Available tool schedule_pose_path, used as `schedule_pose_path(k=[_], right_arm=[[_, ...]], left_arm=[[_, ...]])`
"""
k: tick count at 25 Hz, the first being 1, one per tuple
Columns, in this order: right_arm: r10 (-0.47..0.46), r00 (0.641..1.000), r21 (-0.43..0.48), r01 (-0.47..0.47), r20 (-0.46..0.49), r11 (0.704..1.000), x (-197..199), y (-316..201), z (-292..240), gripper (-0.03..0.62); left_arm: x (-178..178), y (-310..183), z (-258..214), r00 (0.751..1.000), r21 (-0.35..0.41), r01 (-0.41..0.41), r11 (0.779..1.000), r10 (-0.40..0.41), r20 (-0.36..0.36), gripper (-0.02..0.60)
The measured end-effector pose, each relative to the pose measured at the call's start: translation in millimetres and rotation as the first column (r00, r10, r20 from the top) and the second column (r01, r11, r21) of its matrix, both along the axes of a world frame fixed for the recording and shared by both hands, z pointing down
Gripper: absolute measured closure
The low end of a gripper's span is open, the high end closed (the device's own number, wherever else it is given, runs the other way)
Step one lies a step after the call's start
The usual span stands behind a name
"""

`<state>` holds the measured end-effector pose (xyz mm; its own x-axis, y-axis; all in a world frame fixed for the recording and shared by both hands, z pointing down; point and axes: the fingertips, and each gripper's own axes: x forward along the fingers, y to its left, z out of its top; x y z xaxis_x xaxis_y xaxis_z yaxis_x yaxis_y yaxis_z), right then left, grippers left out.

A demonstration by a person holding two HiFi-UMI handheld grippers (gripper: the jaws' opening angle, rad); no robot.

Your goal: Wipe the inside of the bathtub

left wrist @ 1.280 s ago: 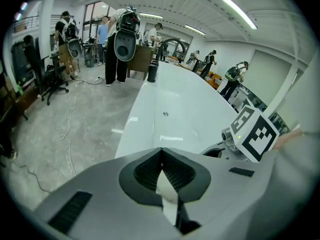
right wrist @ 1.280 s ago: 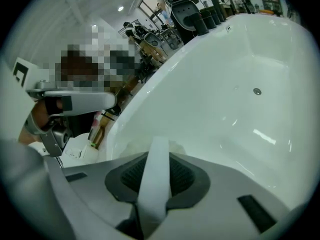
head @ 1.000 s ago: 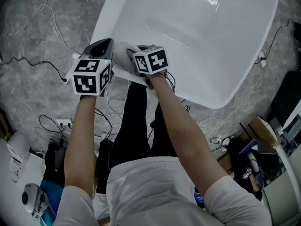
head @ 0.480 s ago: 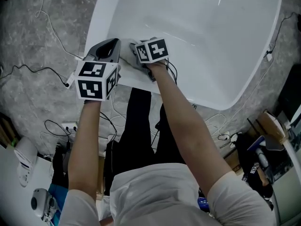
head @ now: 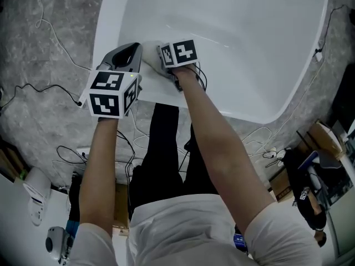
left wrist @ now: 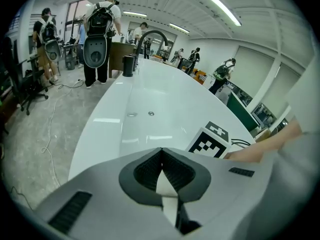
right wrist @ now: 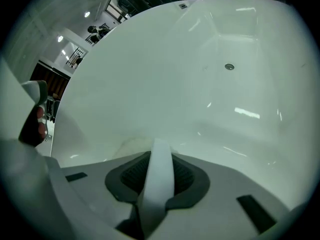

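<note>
Both left gripper (left wrist: 162, 156) and right gripper (right wrist: 159, 151) clamp white cloth (right wrist: 156, 194) at bathtub (head: 238, 43)

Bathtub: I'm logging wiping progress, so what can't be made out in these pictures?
- Where the cloth meets the bathtub: in the right gripper view the jaws of the right gripper cover it, in the head view its cube does.
- Bathtub's far end: head view, cut off by the top edge.
- The white strip in the left gripper: left gripper view, too little shows to name it.

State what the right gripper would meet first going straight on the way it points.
Probably the bathtub's inner wall, met first by the white cloth pinched in the right gripper; depth unclear.
</note>
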<state>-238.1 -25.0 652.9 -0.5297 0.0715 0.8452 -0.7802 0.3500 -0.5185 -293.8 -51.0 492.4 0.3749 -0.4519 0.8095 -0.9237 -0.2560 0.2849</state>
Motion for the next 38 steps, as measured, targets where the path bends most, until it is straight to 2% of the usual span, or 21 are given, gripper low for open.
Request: schedule_pose_path(k=[9,19,23,30,38], right_arm=[[0.063,0.994,-0.007,-0.064,-0.088,0.998,69,6,5,0.499],[0.118,0.977,0.002,-0.120,-0.175,0.993,170,17,8,0.499],[0.130,0.972,0.005,-0.132,-0.196,0.991,223,17,10,0.499],[0.121,0.959,0.003,-0.125,-0.256,0.992,275,24,11,0.499],[0.117,0.943,-0.004,-0.124,-0.311,0.992,330,32,8,0.499]], left_arm=[[36,5,1,0.997,-0.002,-0.077,0.997,0.077,-0.032,0.572],[106,8,5,0.974,0.001,-0.216,0.976,0.215,-0.068,0.572],[144,5,10,0.963,-0.005,-0.262,0.965,0.261,-0.069,0.572],[156,7,13,0.948,-0.005,-0.313,0.950,0.312,-0.069,0.572],[171,10,26,0.944,-0.018,-0.323,0.946,0.321,-0.078,0.572]])
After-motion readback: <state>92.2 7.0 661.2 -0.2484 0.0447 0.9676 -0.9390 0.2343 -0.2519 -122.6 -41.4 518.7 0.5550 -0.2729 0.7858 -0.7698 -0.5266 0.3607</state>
